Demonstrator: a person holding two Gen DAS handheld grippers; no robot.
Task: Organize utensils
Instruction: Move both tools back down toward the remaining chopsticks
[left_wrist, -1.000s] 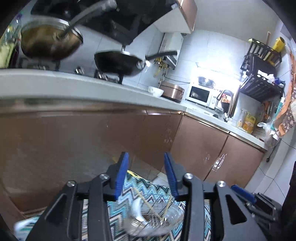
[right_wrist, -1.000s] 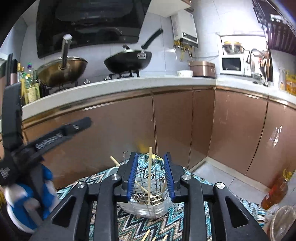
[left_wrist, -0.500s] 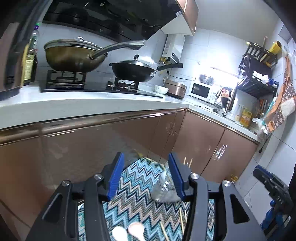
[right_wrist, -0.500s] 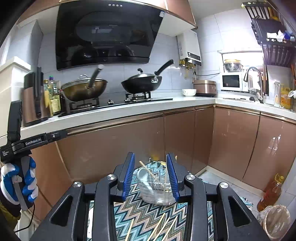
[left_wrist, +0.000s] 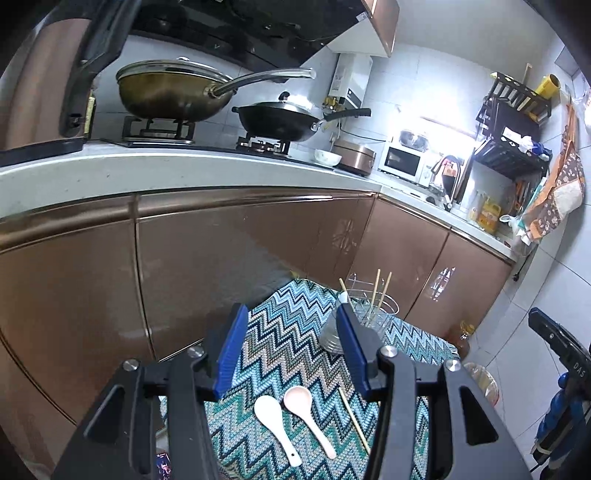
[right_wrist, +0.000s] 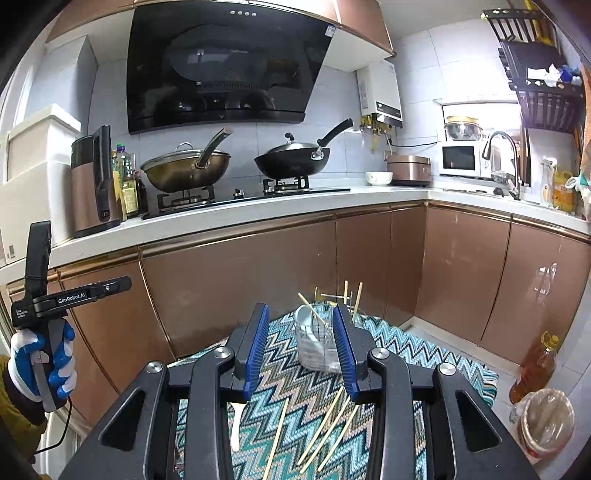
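Kitchen floor-level setup: zigzag cloth covers a low surface in front of copper cabinet doors, white countertop above with two woks on the hob.

We see the clear utensil holder near the cloth's far right corner, upright, with chopsticks standing in it and leaning out past the rim. In the right wrist view a white spoon sits inside it too.

Loose items on the cloth: white spoon and pink spoon lying side by side, bowls toward the holder, handles toward us, close but apart. One chopstick lies just right of them. Right wrist view shows several more loose chopsticks fanned out near the cloth's near edge, plus a white handle partly hidden by our gripper body.

Our left gripper is released, jaws apart, nothing between the pads; the holder shows just behind its right finger. Our right gripper is also released and empty, the holder framed beyond its fingertips, no contact visible.

Clearance: cabinets stand close behind the cloth's far edge. Right of the cloth is bare tiled floor, with an oil bottle and a lined bin near that edge.
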